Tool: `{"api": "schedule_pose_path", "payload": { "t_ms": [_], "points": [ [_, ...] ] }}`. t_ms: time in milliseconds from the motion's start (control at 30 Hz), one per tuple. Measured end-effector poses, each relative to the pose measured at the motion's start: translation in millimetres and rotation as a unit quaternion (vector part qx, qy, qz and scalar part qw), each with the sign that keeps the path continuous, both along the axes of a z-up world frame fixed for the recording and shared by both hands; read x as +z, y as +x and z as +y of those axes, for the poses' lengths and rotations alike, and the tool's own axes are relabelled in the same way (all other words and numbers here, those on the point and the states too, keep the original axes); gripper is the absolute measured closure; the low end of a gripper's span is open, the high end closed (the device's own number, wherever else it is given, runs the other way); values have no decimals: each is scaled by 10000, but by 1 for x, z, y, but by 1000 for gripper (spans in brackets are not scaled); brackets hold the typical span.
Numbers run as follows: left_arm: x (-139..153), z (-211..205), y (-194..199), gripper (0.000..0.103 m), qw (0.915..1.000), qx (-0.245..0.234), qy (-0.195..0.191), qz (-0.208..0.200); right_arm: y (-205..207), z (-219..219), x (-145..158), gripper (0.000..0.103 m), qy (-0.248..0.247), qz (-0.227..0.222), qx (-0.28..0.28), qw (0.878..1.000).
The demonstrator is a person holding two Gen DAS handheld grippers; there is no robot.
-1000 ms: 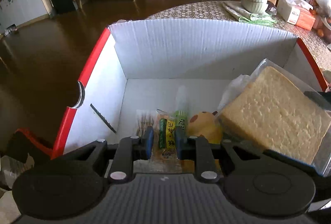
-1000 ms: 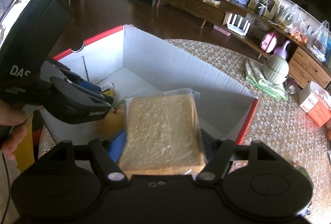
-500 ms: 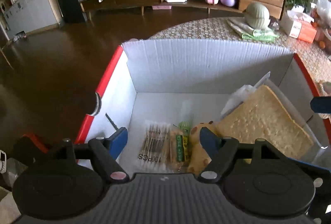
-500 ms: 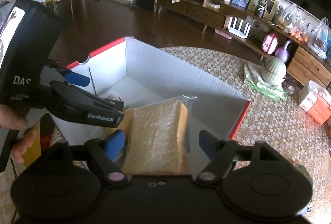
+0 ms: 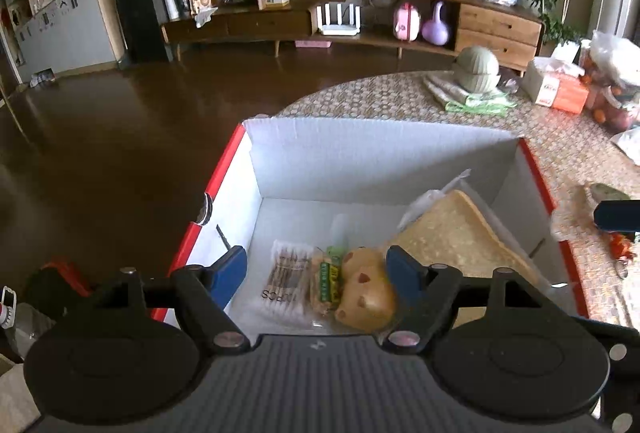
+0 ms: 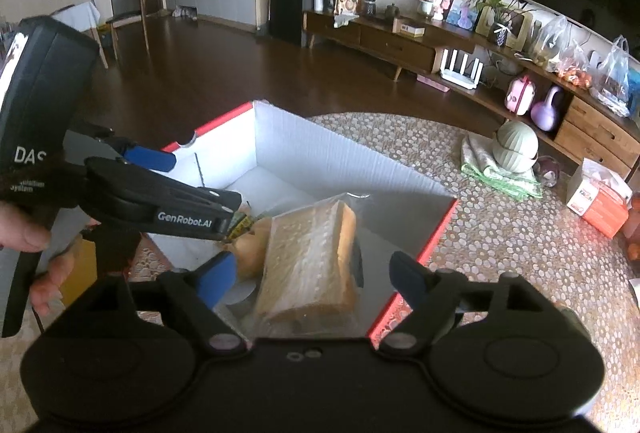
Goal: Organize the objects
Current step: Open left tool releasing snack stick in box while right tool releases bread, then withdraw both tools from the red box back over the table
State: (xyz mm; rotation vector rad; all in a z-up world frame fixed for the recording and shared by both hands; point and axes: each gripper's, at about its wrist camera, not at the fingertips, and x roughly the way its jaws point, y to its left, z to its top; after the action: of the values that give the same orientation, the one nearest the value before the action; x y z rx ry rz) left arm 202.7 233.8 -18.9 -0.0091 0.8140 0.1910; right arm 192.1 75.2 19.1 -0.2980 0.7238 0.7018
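Nearest the left wrist camera, the left gripper (image 5: 316, 269) hangs over the near edge of the cardboard box (image 5: 360, 157), its blue-tipped fingers (image 5: 232, 265) spread wide and holding nothing. Below them, on the box floor, lie a clear pack of cotton swabs (image 5: 286, 273), a green-and-yellow snack packet (image 5: 328, 279) just beside it, and a yellow plush toy (image 5: 366, 293) touching the packet's other side. The right gripper (image 6: 306, 277) is likewise wide open and empty above the box's near right corner. The bagged bread (image 6: 312, 261) rests inside the box, leaning tilted against its right wall, with the plush toy against its left side. Beyond the box, on the patterned tablecloth (image 5: 560, 141), sit a green ribbed jar (image 5: 478, 73) on folded cloths and, further right, an orange tissue box (image 5: 556, 87).
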Motion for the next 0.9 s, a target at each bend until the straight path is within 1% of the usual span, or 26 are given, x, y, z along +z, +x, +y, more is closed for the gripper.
{"api": "schedule_pose_path", "payload": {
  "t_ms": [300,400,500,633,667,733,900],
  "points": [
    [18,-22,-25,27,9996,-86,-158,-218,-21,-30,21,14,308,-101,62,9995],
    [22,-32,-32,27,9993,-144,-228,-271,-29,-43,26,11,450,-141,84,9989],
    [24,-43,-39,27,9989,-228,-251,-316,-37,-57,29,4,565,-190,91,9982],
    [26,-63,-46,26,9984,-363,-243,-360,-47,-79,29,2,646,-205,106,9976],
    [26,-68,-48,25,9982,-395,-256,-381,-49,-86,28,1,682,-190,92,9974],
    [27,-77,-52,23,9973,-459,-357,-453,-54,-99,25,1,711,-206,57,9972],
    [28,-103,-60,23,9949,-649,-513,-576,-66,-134,18,1,640,-519,-94,9966]
  ]
}}
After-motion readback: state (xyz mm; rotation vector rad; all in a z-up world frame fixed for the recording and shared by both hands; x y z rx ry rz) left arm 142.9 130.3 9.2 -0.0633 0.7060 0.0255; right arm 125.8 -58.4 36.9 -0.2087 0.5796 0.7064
